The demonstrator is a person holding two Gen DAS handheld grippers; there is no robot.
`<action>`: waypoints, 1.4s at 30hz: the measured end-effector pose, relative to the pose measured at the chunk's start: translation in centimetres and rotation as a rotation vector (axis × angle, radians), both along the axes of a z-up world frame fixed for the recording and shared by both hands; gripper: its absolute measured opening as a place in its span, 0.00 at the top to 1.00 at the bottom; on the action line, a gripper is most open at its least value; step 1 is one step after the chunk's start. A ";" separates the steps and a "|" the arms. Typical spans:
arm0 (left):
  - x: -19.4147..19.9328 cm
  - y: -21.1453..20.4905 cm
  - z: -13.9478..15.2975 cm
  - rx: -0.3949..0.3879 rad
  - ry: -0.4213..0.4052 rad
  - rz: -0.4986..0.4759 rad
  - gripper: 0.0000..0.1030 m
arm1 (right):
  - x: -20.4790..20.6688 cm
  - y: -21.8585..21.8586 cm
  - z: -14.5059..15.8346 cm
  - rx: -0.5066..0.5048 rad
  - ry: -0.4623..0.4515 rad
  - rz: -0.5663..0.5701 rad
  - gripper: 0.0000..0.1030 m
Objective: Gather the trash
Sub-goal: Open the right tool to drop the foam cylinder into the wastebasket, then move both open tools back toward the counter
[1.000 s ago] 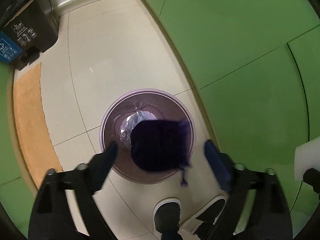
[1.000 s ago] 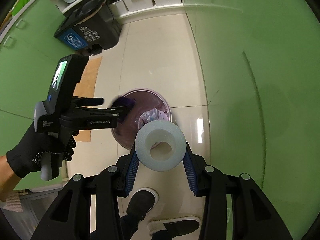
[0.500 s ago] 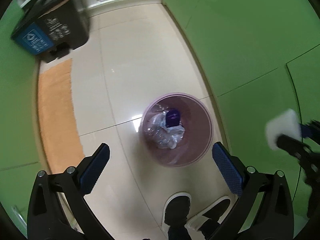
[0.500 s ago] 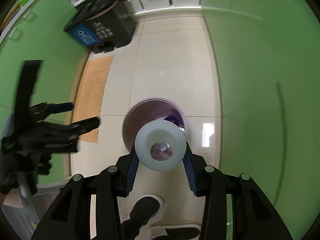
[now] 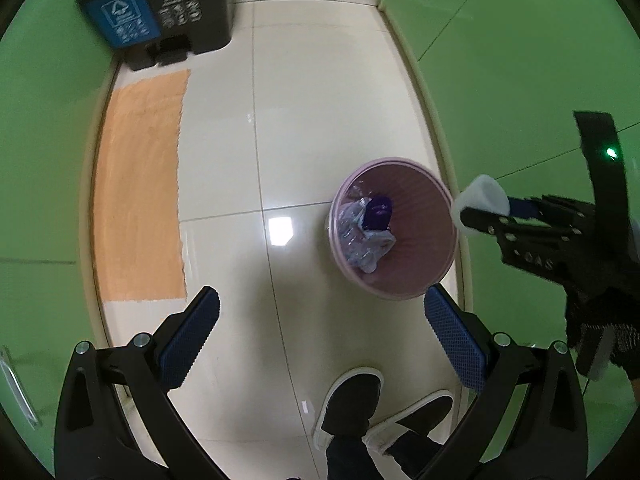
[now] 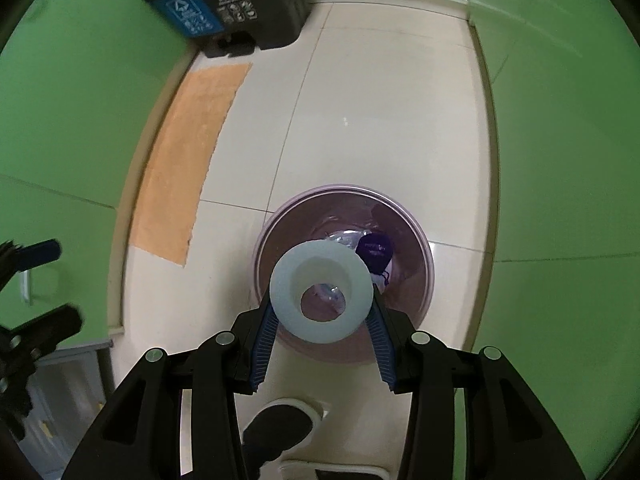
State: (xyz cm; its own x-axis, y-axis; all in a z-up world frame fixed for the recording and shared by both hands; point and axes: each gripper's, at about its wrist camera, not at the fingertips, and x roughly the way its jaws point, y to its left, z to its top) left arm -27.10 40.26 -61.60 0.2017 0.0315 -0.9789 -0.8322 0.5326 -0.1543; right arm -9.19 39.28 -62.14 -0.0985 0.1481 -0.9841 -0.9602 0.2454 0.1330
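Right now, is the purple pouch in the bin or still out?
In. The purple pouch lies inside the pink bin on crumpled plastic, and the left gripper is open and empty.

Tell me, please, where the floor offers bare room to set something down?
Bare tile runs between the orange mat and the purple wastebasket, up toward the black recycling bin. It is crowded at the basket and the shoes.

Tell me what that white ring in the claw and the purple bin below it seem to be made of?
The white ring looks like soft foam: matte, thick-walled, no shine, though the pictures can't settle that. The right claw grips it by its sides. The purple bin looks like thin plastic: fine ribs run down its inner wall, and its smooth rim catches a faint gloss.
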 end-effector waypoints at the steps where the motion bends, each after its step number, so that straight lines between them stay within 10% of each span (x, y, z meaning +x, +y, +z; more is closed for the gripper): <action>1: -0.4 -0.1 -0.1 -0.003 0.002 0.006 0.03 | -0.3 0.2 -0.3 -0.006 -0.005 0.007 0.48; 5: -1.2 -0.3 0.0 -0.004 0.002 0.022 0.03 | -0.3 0.3 -0.2 0.018 -0.029 0.004 0.13; 16: 0.5 -1.3 6.2 0.019 -0.040 -0.004 0.03 | 0.3 -1.2 4.8 0.000 -0.041 -0.053 0.07; 42: 6.1 -6.9 44.7 0.249 -0.207 -0.218 0.03 | 1.7 -14.8 50.0 0.362 -0.158 -0.328 0.06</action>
